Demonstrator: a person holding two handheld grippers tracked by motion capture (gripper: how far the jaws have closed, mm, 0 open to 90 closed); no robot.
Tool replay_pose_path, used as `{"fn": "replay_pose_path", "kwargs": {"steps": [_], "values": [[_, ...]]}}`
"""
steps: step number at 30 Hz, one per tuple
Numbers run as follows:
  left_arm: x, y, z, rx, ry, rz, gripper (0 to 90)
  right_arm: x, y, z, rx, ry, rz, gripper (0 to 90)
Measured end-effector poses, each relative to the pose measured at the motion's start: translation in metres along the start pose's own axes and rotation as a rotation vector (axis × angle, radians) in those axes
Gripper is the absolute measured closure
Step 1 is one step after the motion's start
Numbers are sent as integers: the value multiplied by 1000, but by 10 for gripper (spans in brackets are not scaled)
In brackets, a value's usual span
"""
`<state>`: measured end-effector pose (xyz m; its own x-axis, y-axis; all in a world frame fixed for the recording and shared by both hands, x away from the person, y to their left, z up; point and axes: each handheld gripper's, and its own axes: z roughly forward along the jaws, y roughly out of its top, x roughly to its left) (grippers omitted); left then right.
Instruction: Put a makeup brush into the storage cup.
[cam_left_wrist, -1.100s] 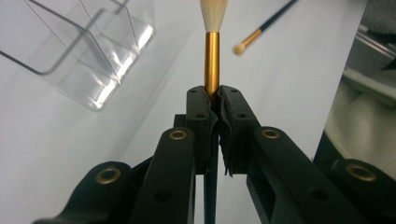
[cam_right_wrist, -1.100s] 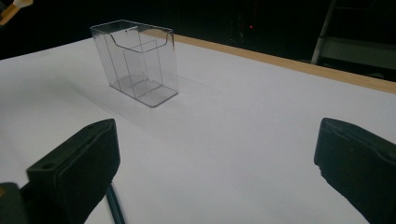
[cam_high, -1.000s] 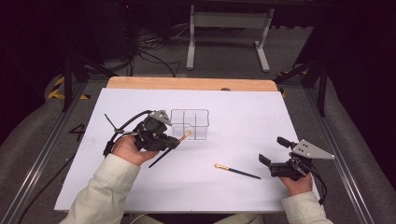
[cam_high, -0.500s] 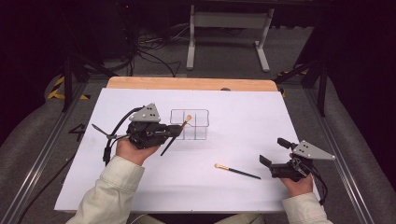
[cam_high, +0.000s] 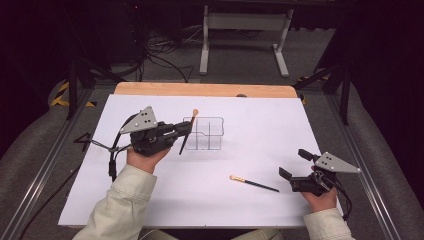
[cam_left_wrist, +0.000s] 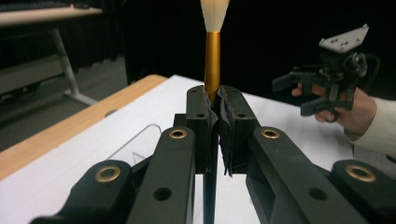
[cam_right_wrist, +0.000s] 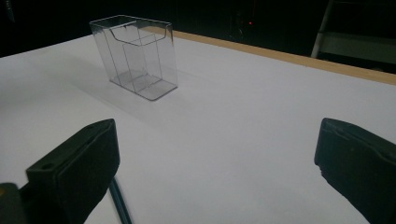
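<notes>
My left gripper (cam_high: 186, 129) is shut on a brush (cam_high: 188, 131) with a black handle, gold ferrule and pale bristles. It holds the brush nearly upright, bristles up, just left of a clear compartment box (cam_high: 207, 134). In the left gripper view the pads (cam_left_wrist: 233, 116) clamp the brush (cam_left_wrist: 212, 51) below the ferrule, and the box (cam_left_wrist: 135, 144) lies low to the left. A second brush (cam_high: 252, 183) lies flat on the white sheet. My right gripper (cam_high: 295, 164) rests at the sheet's right, open and empty. In the right gripper view the box (cam_right_wrist: 135, 56) stands ahead.
A white sheet (cam_high: 260, 120) covers the table, with a wooden edge (cam_high: 200, 90) at the back. Beyond it stand a metal frame (cam_high: 240, 30) and floor cables. Grey rails run along both sides.
My left gripper has risen a little and rolled, swinging the brush from a slant to nearly upright beside the box. The right gripper and the brush on the sheet have stayed put.
</notes>
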<state>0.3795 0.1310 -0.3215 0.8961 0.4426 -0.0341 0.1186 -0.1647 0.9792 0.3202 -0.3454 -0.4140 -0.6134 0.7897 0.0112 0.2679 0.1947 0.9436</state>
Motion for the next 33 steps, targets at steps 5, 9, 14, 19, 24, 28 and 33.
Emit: {"fn": "replay_pose_path", "kwargs": {"steps": [5, 9, 14, 19, 24, 28, 33], "values": [[5, -5, 5, -55, -12, -15, 831, 0, -1, -2, 1, -3, 0, 5], [11, -7, 8, -112, -19, -26, 832, 0, -1, -3, 1, -4, 2, 5], [15, -8, 13, -136, -9, -31, 831, -1, -2, -3, 1, -5, 1, 5], [23, -10, 20, -147, 7, -44, 831, 0, -3, -4, 2, -5, 1, 5], [27, -10, 26, -171, 6, -52, 832, 0, -4, -6, 2, -9, 1, 5], [28, -8, 31, -169, 29, -21, 831, 0, -5, -9, 3, -13, 5, 5], [32, -7, 37, -187, 34, -21, 831, 0, -7, -13, 3, -23, 8, 5]]}}
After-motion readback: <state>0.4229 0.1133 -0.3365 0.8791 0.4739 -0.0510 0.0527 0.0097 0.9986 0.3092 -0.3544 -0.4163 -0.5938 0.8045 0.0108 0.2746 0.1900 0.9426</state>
